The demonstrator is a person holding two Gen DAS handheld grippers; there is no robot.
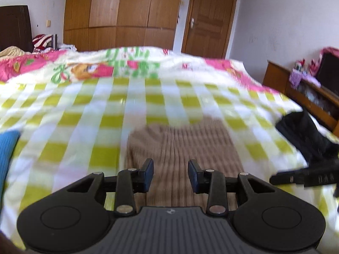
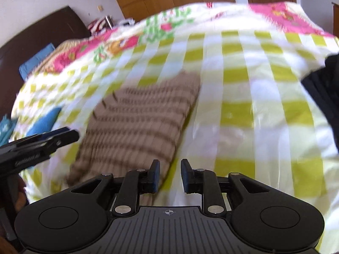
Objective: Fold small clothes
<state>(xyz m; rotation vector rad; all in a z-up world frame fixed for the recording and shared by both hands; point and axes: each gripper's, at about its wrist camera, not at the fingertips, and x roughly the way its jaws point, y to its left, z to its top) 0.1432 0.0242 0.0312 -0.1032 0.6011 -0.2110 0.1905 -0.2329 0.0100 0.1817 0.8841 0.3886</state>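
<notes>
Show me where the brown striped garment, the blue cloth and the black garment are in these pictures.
brown striped garment [image 2: 135,127]: right wrist view, middle of its folded top.
blue cloth [image 1: 6,154]: left wrist view, its visible part at the left edge.
black garment [image 1: 305,135]: left wrist view, its middle.

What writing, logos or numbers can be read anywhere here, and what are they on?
No text reads clearly.
Left gripper: pale lettering along its side, too blurred to read.
Right gripper: pale marks on its side, blurred, unreadable.
Left gripper body: a small emblem, no words.
Right gripper body: a crosshair mark, no words.
Quilt: green shapes, perhaps letters, too blurred to tell.
</notes>
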